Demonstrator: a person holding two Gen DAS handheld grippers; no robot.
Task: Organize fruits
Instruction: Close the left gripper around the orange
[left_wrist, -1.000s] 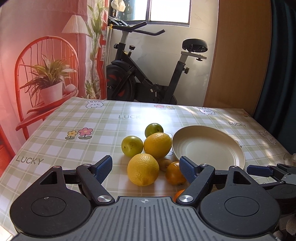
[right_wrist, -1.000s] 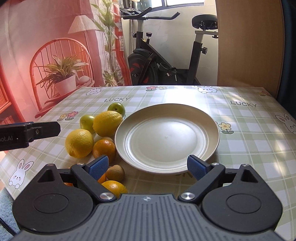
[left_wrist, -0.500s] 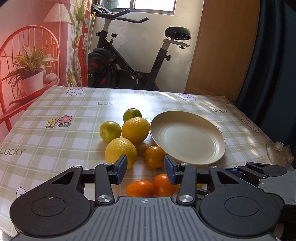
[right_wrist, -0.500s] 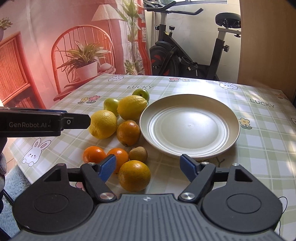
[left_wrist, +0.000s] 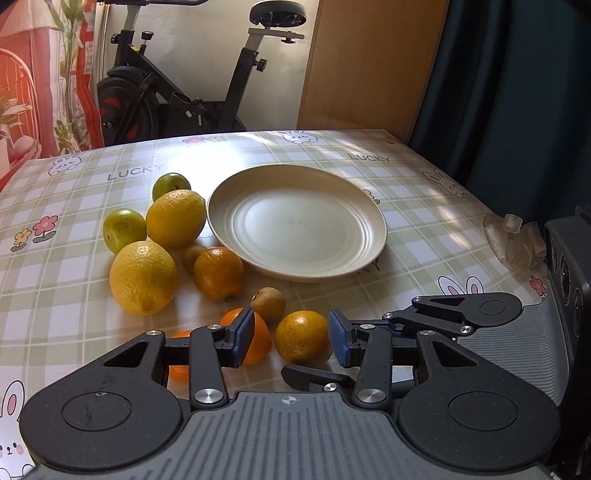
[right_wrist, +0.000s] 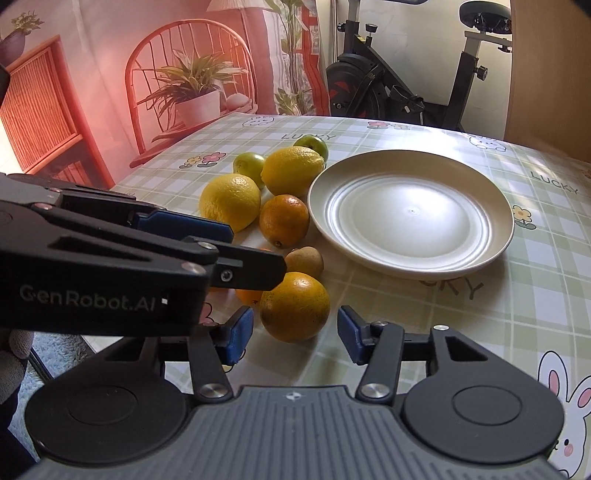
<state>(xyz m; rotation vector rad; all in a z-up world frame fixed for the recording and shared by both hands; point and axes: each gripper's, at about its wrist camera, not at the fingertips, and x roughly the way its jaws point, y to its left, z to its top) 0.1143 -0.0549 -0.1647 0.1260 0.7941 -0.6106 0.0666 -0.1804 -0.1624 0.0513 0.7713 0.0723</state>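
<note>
— Cream-coloured plate (left_wrist: 295, 225) sits bare on the checked tablecloth (left_wrist: 424, 229) in the left wrist view, with the fruit all heaped to its left.

— Which fruit?

— Two lemons (left_wrist: 143, 277), two small green fruits (left_wrist: 124, 229), an orange (left_wrist: 218, 273) just beside the plate's near rim, two small brown fruits (left_wrist: 268, 302), and closer in a speckled orange (left_wrist: 303, 336) and a brighter small orange (left_wrist: 255, 338).

— And the left gripper (left_wrist: 291, 338)?

— Its jaws have just been closing and now stand partly apart. The speckled orange shows between the blue pads (left_wrist: 338, 341), but neither pad presses on it. The left pad covers part of the brighter orange. The right gripper's fingers reach in from the right, low across the view.

— The right wrist view?

— Same plate (right_wrist: 410, 218), bare, to the right of the fruit. The right gripper (right_wrist: 295, 336) has also just been closing its jaws; they stand open, with the speckled orange (right_wrist: 294, 306) just ahead of the gap and free of both pads. The left gripper's black arm crosses in from the left, its tip over the fruit near a brown fruit (right_wrist: 306, 261). Whether it touches anything I cannot tell.

— Background?

— An exercise bike (right_wrist: 406, 81) beyond the table.
</note>
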